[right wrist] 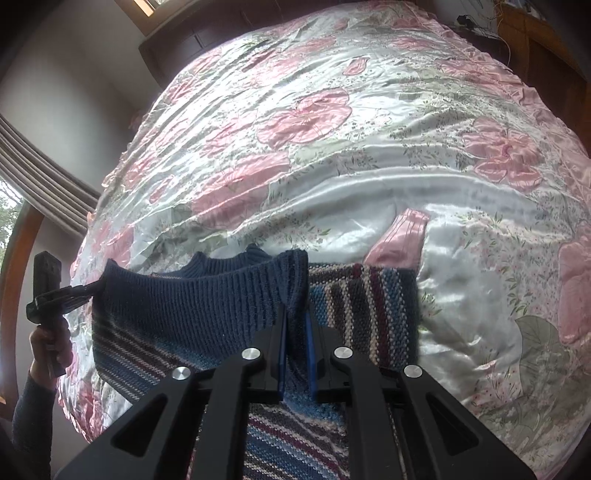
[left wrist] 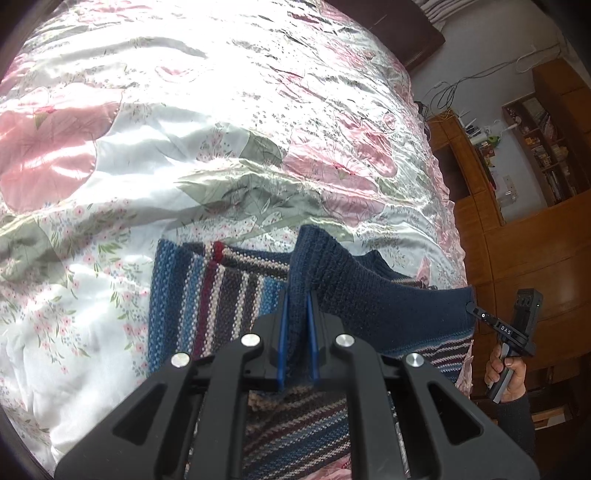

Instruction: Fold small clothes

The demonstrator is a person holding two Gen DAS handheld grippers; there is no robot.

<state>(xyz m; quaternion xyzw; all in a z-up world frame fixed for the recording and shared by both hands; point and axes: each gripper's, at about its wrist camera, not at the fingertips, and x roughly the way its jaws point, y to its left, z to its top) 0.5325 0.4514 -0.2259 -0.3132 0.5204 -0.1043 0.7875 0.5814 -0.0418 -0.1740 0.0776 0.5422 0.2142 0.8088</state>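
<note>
A knitted sweater (left wrist: 207, 295) striped in blue, maroon, grey and white lies on a floral satin bedspread (left wrist: 221, 147). Its navy ribbed band (left wrist: 369, 295) is lifted off the bed and stretched between the two grippers. My left gripper (left wrist: 297, 310) is shut on one end of that band. The right gripper (left wrist: 474, 308), held in a hand (left wrist: 506, 373), pinches the other end. In the right wrist view my right gripper (right wrist: 295, 317) is shut on the band (right wrist: 207, 299), and the left gripper (right wrist: 90, 290) grips its far corner. The striped body (right wrist: 369, 306) lies flat below.
A wooden shelf unit (left wrist: 535, 147) with books and cables stands beside the bed's edge. A dark headboard (left wrist: 388, 26) is at the far end. A striped curtain (right wrist: 44, 177) and a window are at the left of the right wrist view. The bedspread (right wrist: 332, 147) stretches wide beyond the sweater.
</note>
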